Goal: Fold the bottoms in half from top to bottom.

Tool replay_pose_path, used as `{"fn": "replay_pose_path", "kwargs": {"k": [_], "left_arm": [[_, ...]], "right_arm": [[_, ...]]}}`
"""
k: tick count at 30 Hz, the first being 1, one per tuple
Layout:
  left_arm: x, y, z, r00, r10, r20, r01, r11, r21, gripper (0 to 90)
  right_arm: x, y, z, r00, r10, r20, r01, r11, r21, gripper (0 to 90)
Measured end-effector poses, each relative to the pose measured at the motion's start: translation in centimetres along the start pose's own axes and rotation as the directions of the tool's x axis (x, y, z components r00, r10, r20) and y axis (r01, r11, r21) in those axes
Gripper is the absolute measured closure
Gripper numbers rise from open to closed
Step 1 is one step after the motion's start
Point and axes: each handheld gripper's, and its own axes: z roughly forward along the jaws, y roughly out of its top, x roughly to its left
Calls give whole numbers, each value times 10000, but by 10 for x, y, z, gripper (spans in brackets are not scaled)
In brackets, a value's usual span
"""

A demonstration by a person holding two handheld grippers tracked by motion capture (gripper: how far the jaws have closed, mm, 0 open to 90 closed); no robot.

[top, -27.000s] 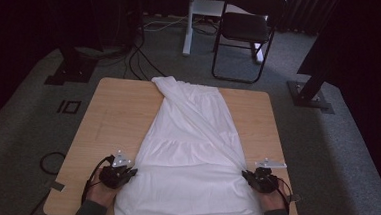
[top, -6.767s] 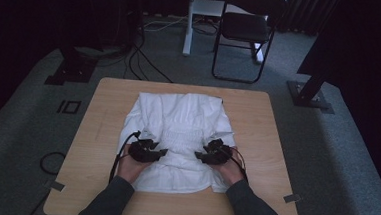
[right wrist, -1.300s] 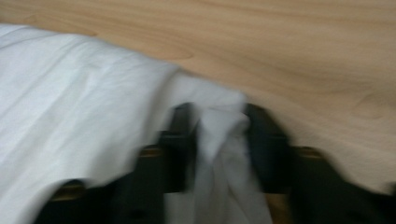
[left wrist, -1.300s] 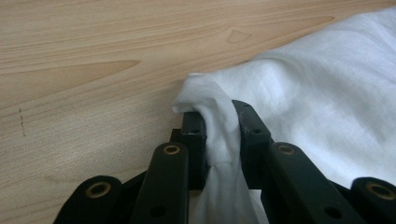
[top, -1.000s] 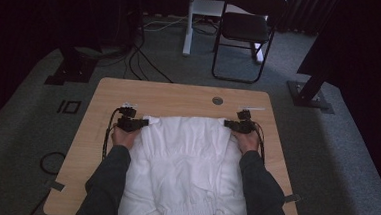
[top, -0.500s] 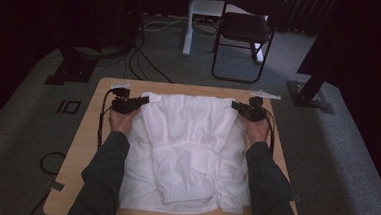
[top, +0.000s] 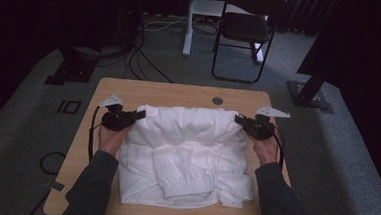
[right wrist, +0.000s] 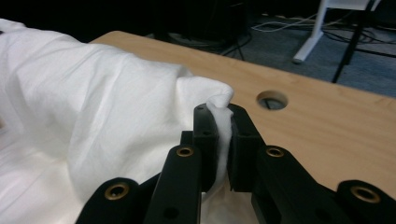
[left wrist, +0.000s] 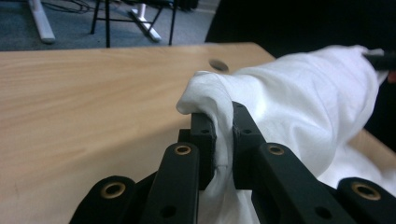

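1 white garment, 2 grippers clamped on.

Wooden table with round hole; black chair, cables on grey carpet beyond.

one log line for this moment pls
left claw: shut on white garment far-left corner | right claw: shut on far-right corner | far edge lifted off table
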Motion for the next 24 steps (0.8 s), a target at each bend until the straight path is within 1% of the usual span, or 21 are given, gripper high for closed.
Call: {"fn": "replay_pose_path", "kwargs": {"k": [1, 2, 3, 4, 6, 7, 8, 9, 12, 14, 15, 16, 17, 18, 19, 22, 23, 24], "left_arm": [[-3, -4, -3, 10000, 48, 74, -48, 10000, 62, 836], [-6, -7, -6, 9999, 110, 104, -111, 9998, 138, 836], [-8, -10, -9, 9998, 152, 146, -154, 9997, 162, 836], [-11, -13, -11, 9997, 168, 203, -172, 9996, 214, 836], [-16, -21, -15, 9994, 261, 210, -269, 9990, 357, 836], [-18, -25, -17, 9993, 279, 253, -290, 9986, 444, 835], [-20, -29, -18, 9991, 274, 317, -290, 9983, 514, 835], [-23, -34, -19, 9990, 316, 315, -335, 9974, 641, 835], [-29, -48, -21, 9987, 387, 333, -421, 9934, 1068, 834], [-32, -59, -21, 9987, 349, 379, -397, 9901, 1345, 833], [-33, -64, -20, 9987, 397, 327, -442, 9875, 1513, 833], [-34, -69, -19, 9988, 387, 286, -429, 9853, 1653, 833], [-34, -74, -18, 9990, 324, 317, -376, 9826, 1821, 833], [-34, -79, -16, 9990, 350, 270, -397, 9789, 2006, 833], [-35, -84, -13, 9989, 444, 151, -466, 9733, 2248, 833], [-38, -96, -2, 9957, 897, -240, -792, 9550, 2860, 833], [-39, -98, 3, 9931, 1106, -395, -932, 9469, 3078, 832], [-39, -101, 8, 9915, 1207, -493, -986, 9416, 3219, 832]], "right_arm": [[6, -14, -10, 9996, 118, -256, -118, 9999, 15, 837], [6, -14, -10, 9996, 118, -256, -118, 9999, 15, 837], [11, -25, -16, 9995, 60, -306, -54, 9998, 188, 837], [11, -25, -16, 9995, 60, -306, -54, 9998, 188, 837], [16, -34, -20, 9996, -121, -267, 129, 9994, 313, 837], [21, -44, -23, 9994, -162, -296, 174, 9990, 412, 837], [21, -44, -23, 9994, -162, -296, 174, 9990, 412, 837], [23, -48, -25, 9995, -204, -248, 215, 9986, 473, 837], [26, -62, -28, 9996, -17, -283, 36, 9977, 674, 837], [28, -72, -29, 9997, -23, -244, 45, 9961, 881, 837], [31, -82, -30, 9997, 35, -252, -8, 9943, 1062, 837], [31, -82, -30, 9997, 35, -252, -8, 9943, 1062, 837], [32, -86, -29, 9996, 74, -276, -41, 9929, 1185, 837], [33, -90, -29, 9997, 36, -227, -6, 9916, 1290, 836], [34, -93, -28, 9997, 57, -240, -22, 9897, 1431, 836], [37, -104, -22, 9996, 77, -259, -28, 9828, 1844, 836], [39, -110, -16, 9996, 58, -258, 0, 9761, 2171, 836], [39, -110, -16, 9996, 58, -258, 0, 9761, 2171, 836]]}}
